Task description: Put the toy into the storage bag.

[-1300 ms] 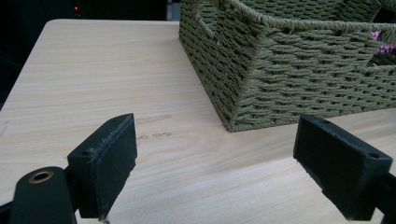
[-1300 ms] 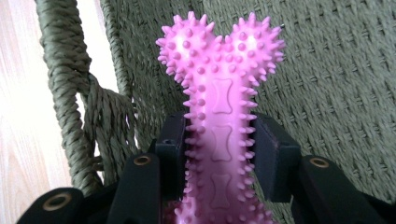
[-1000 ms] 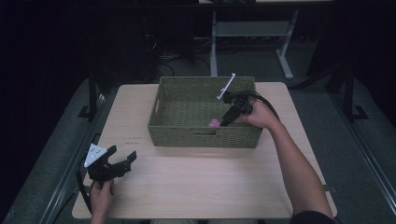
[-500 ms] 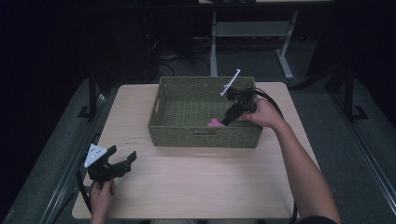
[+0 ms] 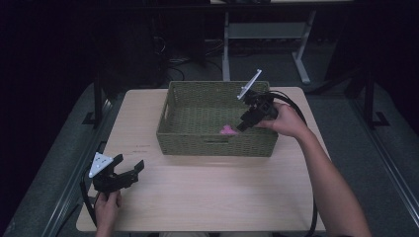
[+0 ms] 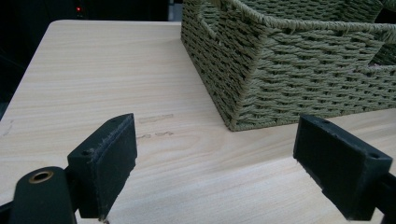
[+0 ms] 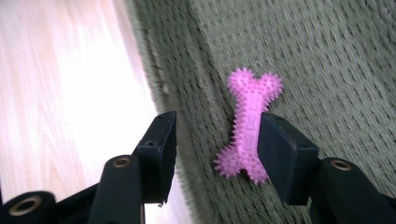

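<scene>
A pink spiky bone toy [image 5: 228, 131] [image 7: 250, 116] lies on the floor of the green woven basket [image 5: 168, 111] [image 7: 327, 60], close to its near wall. My right gripper [image 5: 243, 126] [image 7: 215, 154] hangs open just above the toy, tilted down into the basket, and its jaws hold nothing. In the right gripper view the toy lies partly behind the right-hand jaw. At the table's front left corner my left gripper [image 5: 133, 170] [image 6: 215, 172] is wide open and empty, just above the wood, pointing at the basket's near corner [image 6: 289, 79].
The light wooden table [image 5: 207, 197] has bare room in front of and to the left of the basket. Dark floor, metal table legs [image 5: 226, 44] and cables lie beyond the far edge. My right gripper's cable [image 5: 296, 106] loops over the basket's right side.
My right gripper has drawn back slightly to the right, away from the pink bone, which stays on the basket floor. The left gripper has not moved.
</scene>
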